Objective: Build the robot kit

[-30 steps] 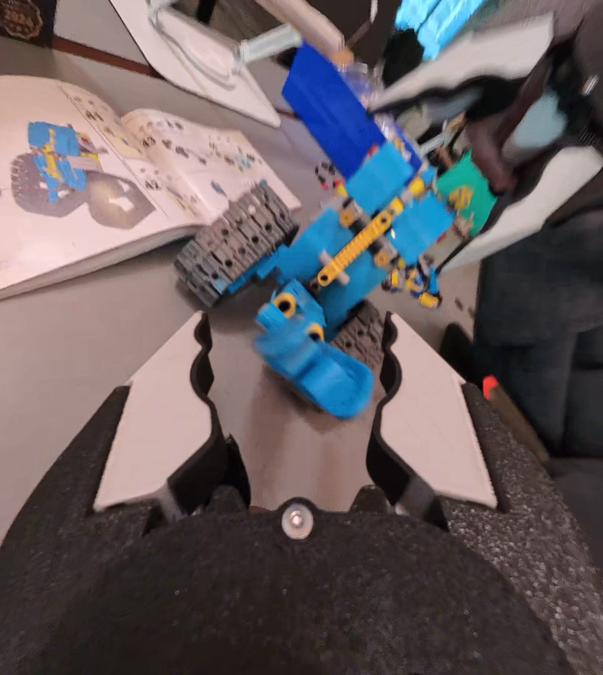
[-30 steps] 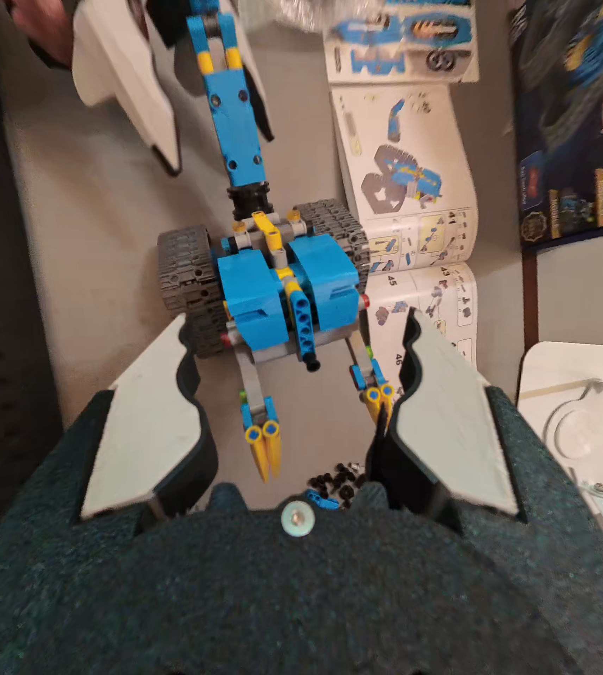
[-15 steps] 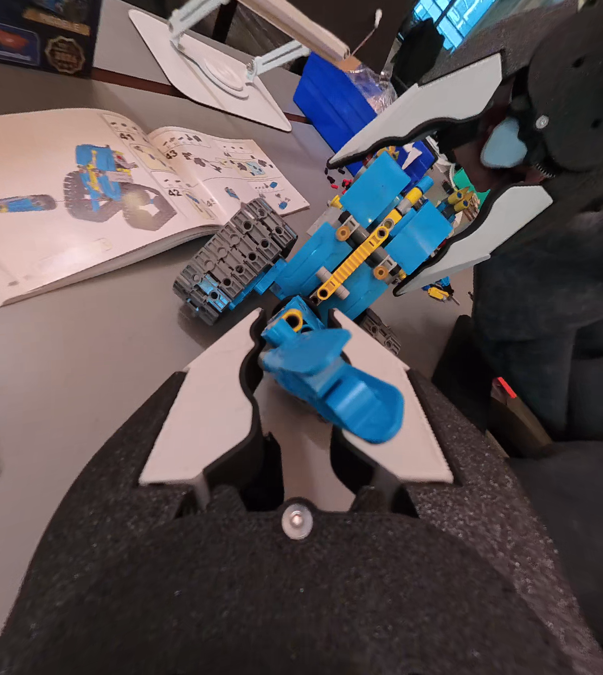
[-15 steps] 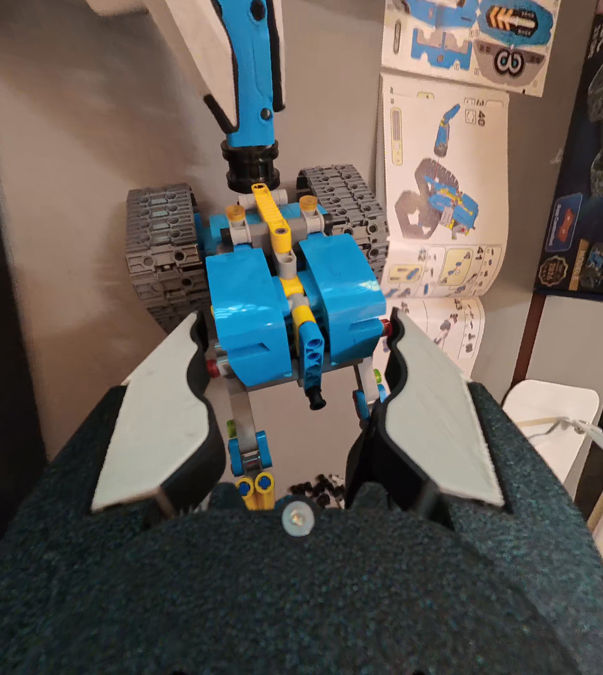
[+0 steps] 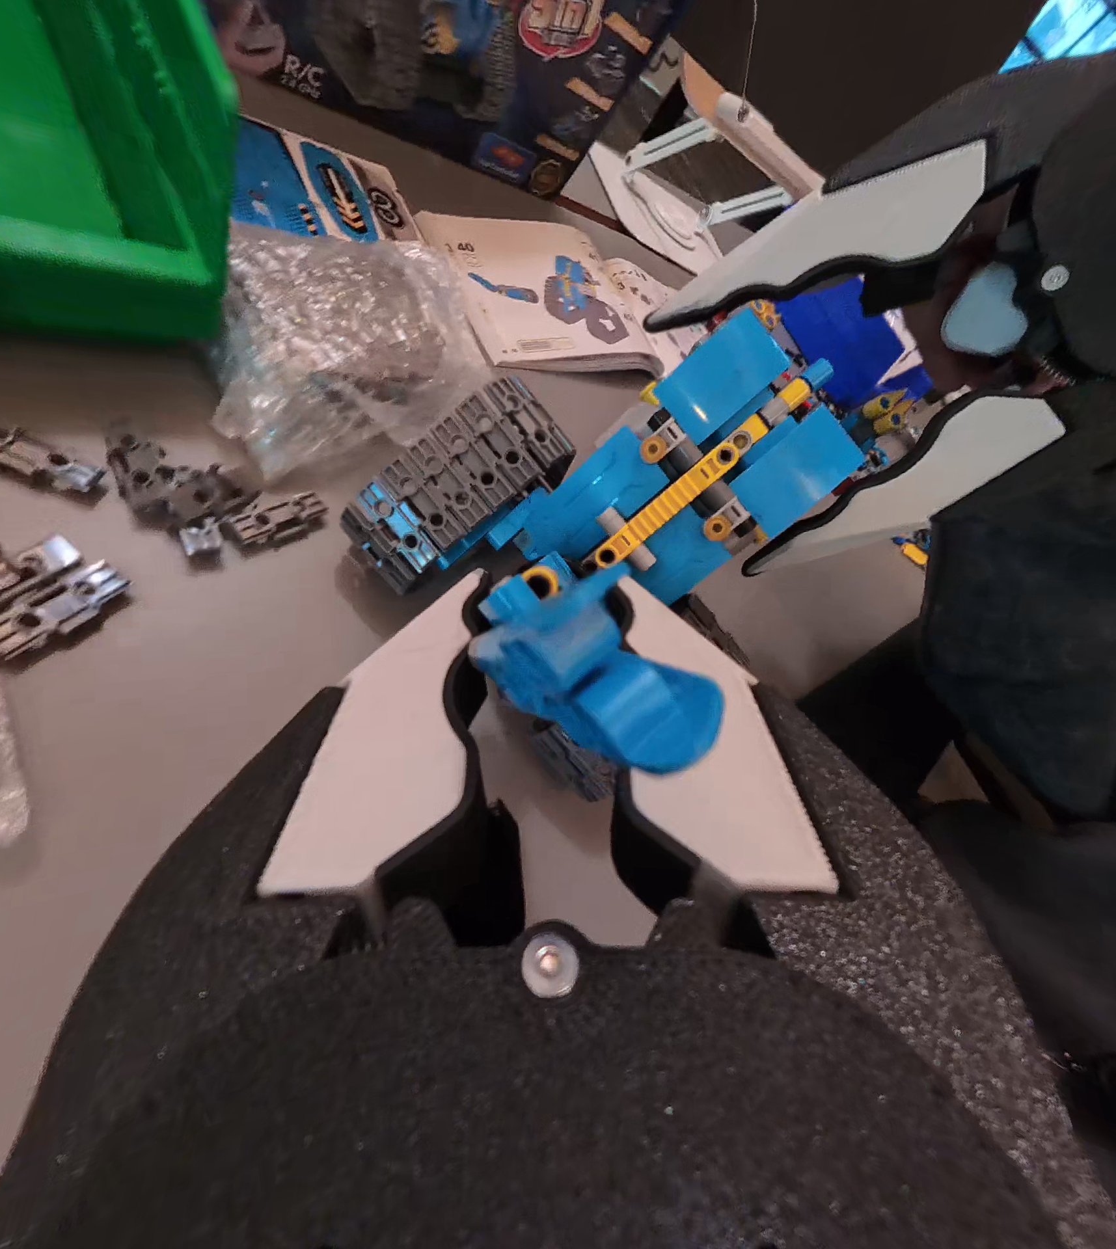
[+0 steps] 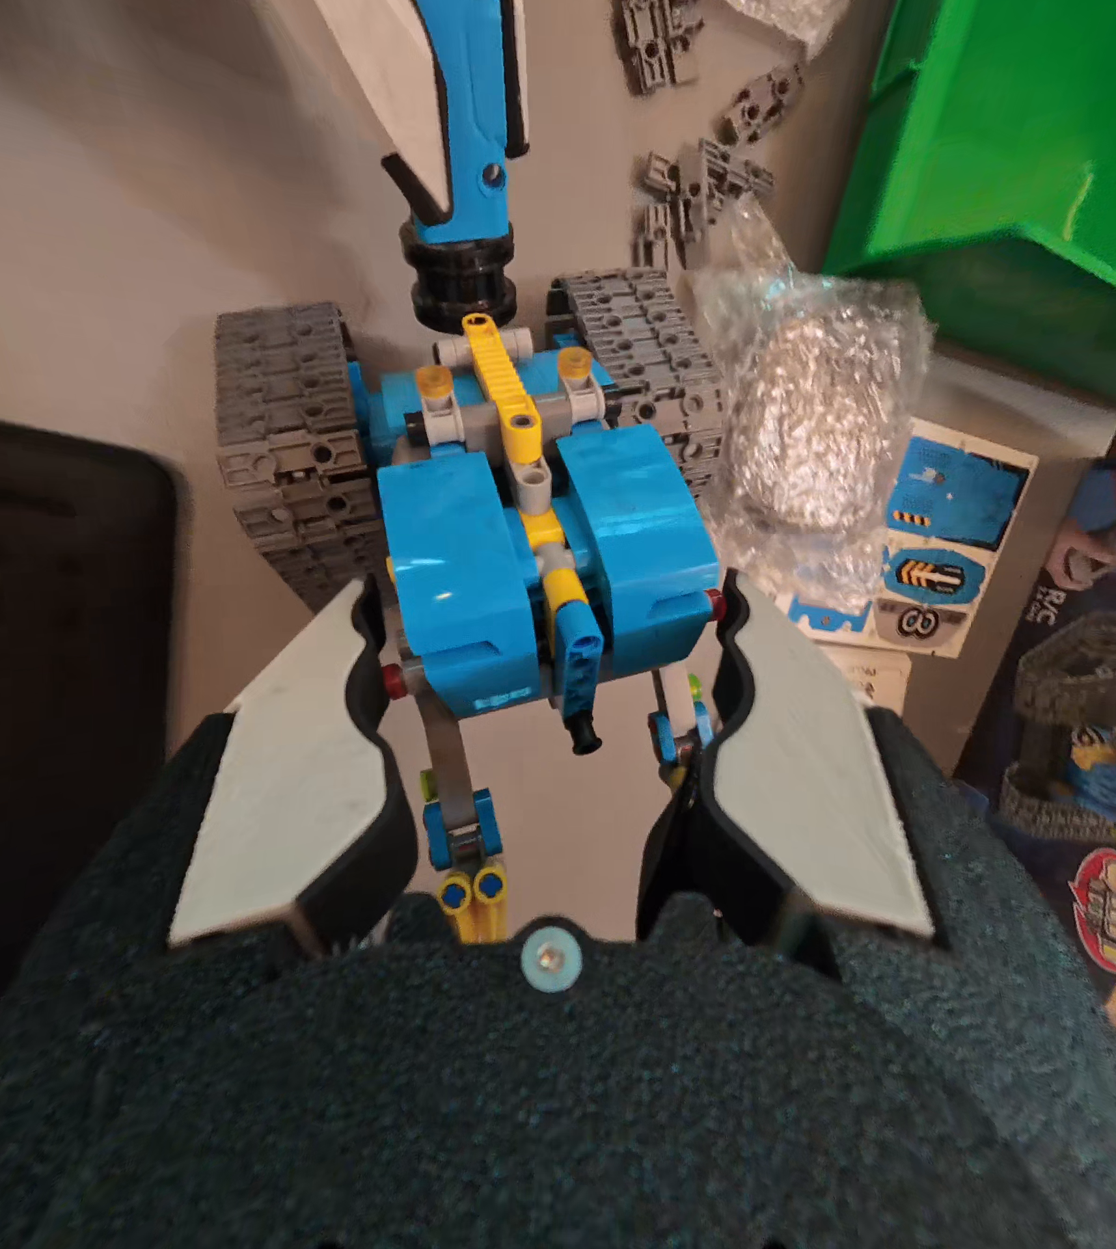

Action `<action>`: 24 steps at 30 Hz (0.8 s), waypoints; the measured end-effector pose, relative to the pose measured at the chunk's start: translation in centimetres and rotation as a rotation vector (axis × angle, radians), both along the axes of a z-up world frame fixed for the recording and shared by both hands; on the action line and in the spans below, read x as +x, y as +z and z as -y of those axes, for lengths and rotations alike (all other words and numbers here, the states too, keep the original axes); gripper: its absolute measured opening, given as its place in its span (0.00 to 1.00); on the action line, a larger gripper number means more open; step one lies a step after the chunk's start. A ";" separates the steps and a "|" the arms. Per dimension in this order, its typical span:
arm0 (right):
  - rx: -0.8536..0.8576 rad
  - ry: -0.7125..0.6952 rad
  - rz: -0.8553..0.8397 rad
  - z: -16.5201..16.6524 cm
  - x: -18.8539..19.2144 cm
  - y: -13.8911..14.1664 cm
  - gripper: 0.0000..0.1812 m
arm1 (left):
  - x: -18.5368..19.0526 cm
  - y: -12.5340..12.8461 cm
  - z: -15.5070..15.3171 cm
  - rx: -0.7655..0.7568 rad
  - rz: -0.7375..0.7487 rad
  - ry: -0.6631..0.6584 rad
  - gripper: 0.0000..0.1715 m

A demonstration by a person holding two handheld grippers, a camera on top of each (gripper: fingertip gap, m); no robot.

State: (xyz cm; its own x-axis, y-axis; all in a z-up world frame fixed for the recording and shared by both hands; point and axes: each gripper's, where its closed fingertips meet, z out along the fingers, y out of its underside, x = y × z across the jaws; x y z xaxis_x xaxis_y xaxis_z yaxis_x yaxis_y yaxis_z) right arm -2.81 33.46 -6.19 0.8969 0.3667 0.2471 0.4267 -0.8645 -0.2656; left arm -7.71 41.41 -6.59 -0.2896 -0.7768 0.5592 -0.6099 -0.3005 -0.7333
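Note:
A blue brick-built tracked vehicle (image 5: 622,500) with grey tracks (image 5: 467,466) and a yellow beam stands on the grey table (image 5: 169,709). My left gripper (image 5: 551,608) is shut on the vehicle's blue scoop arm (image 5: 609,689) at the front. My right gripper (image 6: 548,595) is shut on the sides of the vehicle's blue body (image 6: 474,574); its fingers press the red pin ends. The right gripper also shows in the left wrist view (image 5: 704,443). The left gripper (image 6: 453,135) shows at the top of the right wrist view, around the blue arm (image 6: 474,135).
A green bin (image 5: 68,169) stands at the far left, with a bubble-wrap bag (image 5: 338,338) beside it. Loose grey track links (image 5: 203,500) lie left of the vehicle. An open instruction booklet (image 5: 555,304), a sticker sheet (image 5: 311,182), a dark box (image 5: 474,81) and a white lamp base (image 5: 663,196) lie behind. The tips of one gripper are about 10 cm away from the tips of the other.
My left gripper has shut on the blue scoop arm and my right gripper has shut on the body. Both views have swung, and the green bin and track links have come into view.

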 end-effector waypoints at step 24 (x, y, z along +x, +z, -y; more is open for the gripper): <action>0.013 -0.024 -0.047 -1.6 -1.0 -0.1 0.55 | -1.0 1.4 -2.9 0.007 0.198 0.176 0.16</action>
State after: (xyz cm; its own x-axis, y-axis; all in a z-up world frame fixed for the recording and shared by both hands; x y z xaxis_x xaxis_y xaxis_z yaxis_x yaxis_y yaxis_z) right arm -3.86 35.02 -6.33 0.9161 0.3420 0.2095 0.3927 -0.8707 -0.2960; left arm -8.74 44.28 -5.17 -0.2530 -0.8284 0.4998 -0.3934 -0.3838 -0.8354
